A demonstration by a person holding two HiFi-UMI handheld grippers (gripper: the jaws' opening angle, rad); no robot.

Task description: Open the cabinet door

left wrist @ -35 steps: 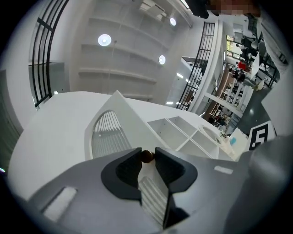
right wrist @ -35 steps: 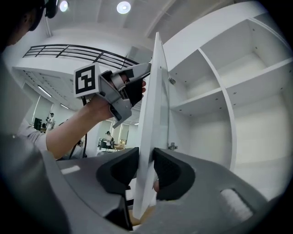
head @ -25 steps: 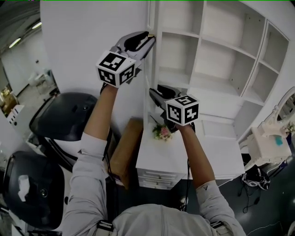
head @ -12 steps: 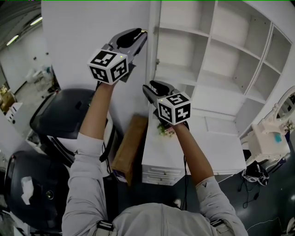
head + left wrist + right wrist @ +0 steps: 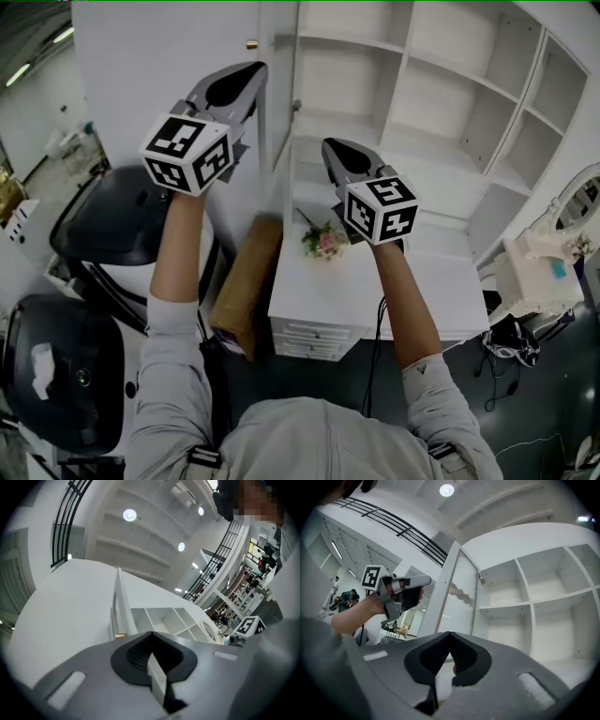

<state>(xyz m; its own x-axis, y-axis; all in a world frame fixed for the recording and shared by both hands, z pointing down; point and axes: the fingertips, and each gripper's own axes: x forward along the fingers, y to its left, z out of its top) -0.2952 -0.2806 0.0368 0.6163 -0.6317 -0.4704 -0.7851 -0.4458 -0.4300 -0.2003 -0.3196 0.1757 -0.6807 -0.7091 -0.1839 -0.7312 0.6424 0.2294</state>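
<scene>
My left gripper (image 5: 249,75) and right gripper (image 5: 332,150) have both just been closing. Each pair of jaws now sits pressed together with nothing between them. The cabinet door (image 5: 278,112) stands swung well out from the open shelves (image 5: 422,103). It is edge-on to my head and runs between my two grippers, and neither seems to touch it.

I judge the door to be a light, stiff panel that swings freely on its hinges. Its painted faces look smooth enough for pads to slide on. If it needs more swing, I would hold it at the free edge or by the small brass knob (image 5: 251,44), far from the hinge side, where a gentle pull does most.

The left gripper view alone shows the door's outer face with that knob standing off it. The right gripper view alone shows the inner face, a hinge (image 5: 480,577) at the cabinet wall and my other gripper beyond the door. Only the head view takes in both grippers, and the posy (image 5: 323,241) on the desktop below.
</scene>
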